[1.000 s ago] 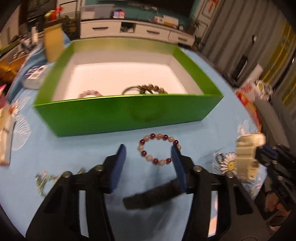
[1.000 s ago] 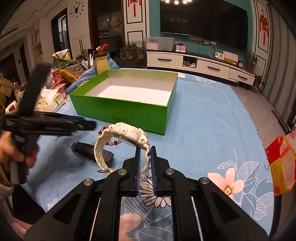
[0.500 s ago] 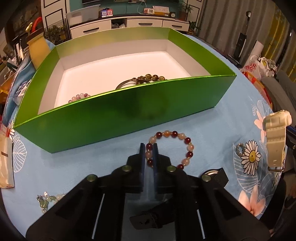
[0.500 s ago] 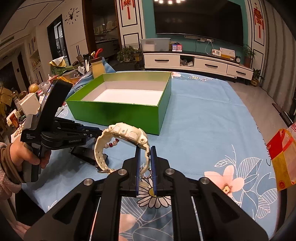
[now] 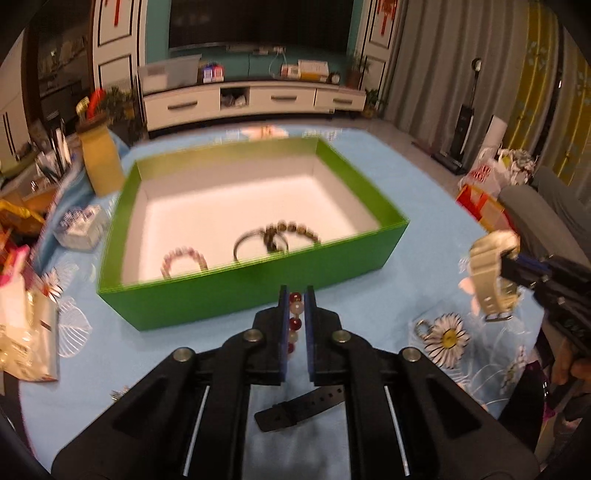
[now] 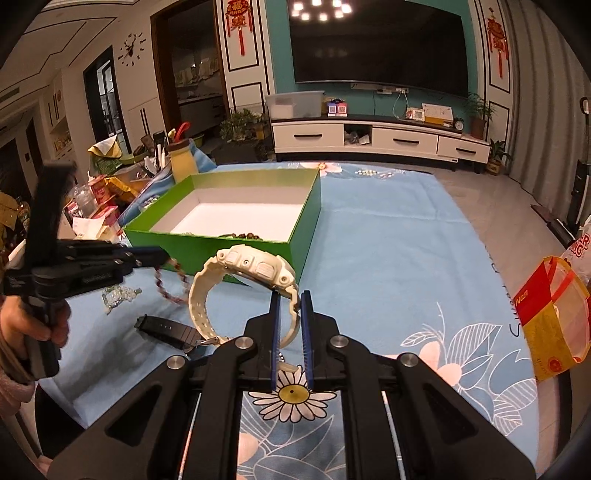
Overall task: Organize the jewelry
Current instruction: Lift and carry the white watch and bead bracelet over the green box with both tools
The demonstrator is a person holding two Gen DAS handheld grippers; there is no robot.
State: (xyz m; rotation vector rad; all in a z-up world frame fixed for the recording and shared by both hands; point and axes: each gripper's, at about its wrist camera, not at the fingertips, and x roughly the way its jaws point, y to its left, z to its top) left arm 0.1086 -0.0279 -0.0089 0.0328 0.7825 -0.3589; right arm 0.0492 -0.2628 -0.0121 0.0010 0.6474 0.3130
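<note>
Living room: teal wall behind dark TV, white low cabinet, grey curtains, wall clock, ceiling lights on.

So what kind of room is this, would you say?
Most likely a home living room: a large wall television above a low white media cabinet, and a wall clock.

bead bracelet: red and pale beads, hanging clear of the cloth, in front of box | watch: cream, strap looped, held up right of box | box: green, open, white floor, three bracelets inside near front wall
</note>
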